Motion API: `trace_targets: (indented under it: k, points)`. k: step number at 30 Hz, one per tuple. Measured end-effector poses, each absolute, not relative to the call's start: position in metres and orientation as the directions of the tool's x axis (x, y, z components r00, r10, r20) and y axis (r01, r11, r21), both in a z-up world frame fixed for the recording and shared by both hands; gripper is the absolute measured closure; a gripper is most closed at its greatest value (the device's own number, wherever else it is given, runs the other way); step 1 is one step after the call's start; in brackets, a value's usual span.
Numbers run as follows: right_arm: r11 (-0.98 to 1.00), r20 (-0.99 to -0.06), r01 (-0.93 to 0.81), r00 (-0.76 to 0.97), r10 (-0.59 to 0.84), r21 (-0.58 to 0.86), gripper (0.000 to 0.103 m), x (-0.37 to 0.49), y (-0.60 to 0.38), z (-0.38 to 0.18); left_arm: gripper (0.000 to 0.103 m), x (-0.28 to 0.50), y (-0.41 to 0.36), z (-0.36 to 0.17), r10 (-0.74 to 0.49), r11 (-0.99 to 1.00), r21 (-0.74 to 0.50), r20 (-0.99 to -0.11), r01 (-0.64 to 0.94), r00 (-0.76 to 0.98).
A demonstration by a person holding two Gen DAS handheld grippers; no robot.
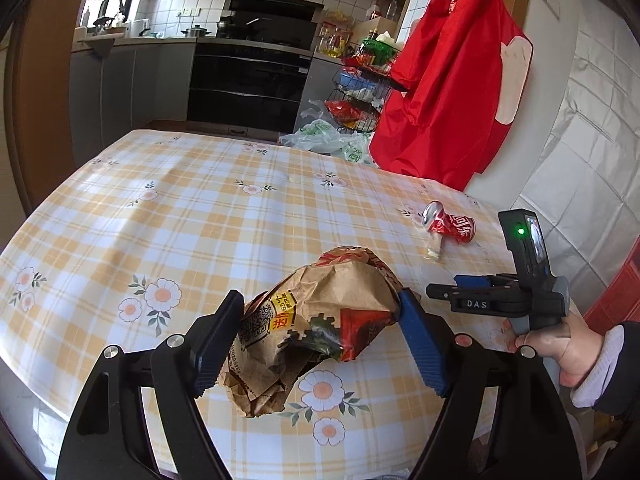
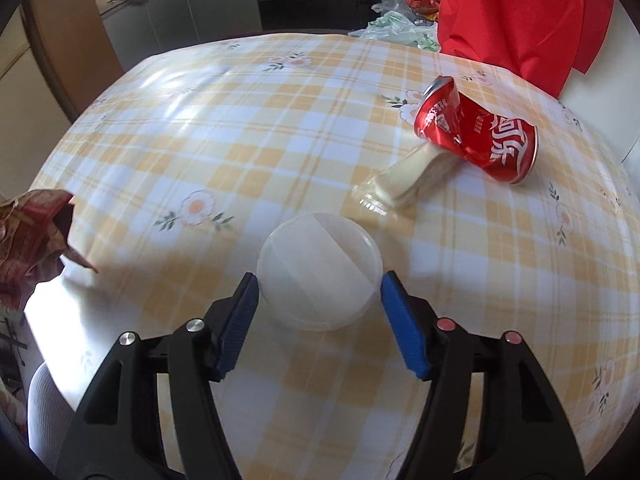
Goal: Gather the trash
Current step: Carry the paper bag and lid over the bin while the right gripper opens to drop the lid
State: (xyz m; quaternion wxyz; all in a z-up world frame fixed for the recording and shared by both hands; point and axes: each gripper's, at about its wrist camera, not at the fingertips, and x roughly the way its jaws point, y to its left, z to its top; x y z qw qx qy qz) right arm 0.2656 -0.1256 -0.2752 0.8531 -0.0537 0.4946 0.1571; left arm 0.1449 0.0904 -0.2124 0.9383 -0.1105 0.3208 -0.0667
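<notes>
My left gripper is shut on a crumpled brown paper food bag and holds it just above the checked tablecloth. The bag's edge shows at the left of the right wrist view. My right gripper has its jaws around a clear plastic cup, both pads touching its sides. A crushed red cola can lies on its side beyond, resting on a clear wrapper with a white stick inside. The can and the right gripper also show in the left wrist view.
A red cloth hangs at the table's far right corner. Plastic bags and a wire rack of goods stand behind the table. An oven and kitchen counter lie further back.
</notes>
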Motion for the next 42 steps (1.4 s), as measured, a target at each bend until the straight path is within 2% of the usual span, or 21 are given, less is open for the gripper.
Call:
trace_targets:
  k: [11,15,22,34,42]
  points:
    - [0.925,-0.775,-0.325,0.526,0.351,0.198,0.039,0.183,-0.142,-0.222,0.027,0.110,0.081,-0.176,-0.209,0.965,-0.249,-0.545,0.081,0.812]
    - [0.922,-0.738,-0.357,0.580,0.345,0.149,0.039,0.149,-0.149,-0.198,0.027,0.095,0.074,-0.162,-0.221,0.963,-0.252,-0.529,0.097,0.820]
    - [0.918,-0.673,-0.365,0.641,0.370,0.156,0.039,0.087,-0.178,-0.163,0.027,0.066,0.060,-0.142,-0.250,0.959,-0.249,-0.512,0.137,0.822]
    - [0.918,-0.610,-0.355,0.693,0.385,0.177,0.039,0.011,-0.209,-0.137,0.027,0.006,0.033,-0.128,-0.290,0.952,-0.237,-0.487,0.195,0.824]
    - [0.900,-0.591,-0.392,0.686,0.425,0.192,0.039,-0.034,-0.205,-0.136,0.027,-0.021,0.036,-0.127,-0.287,0.956,-0.210,-0.513,0.206,0.809]
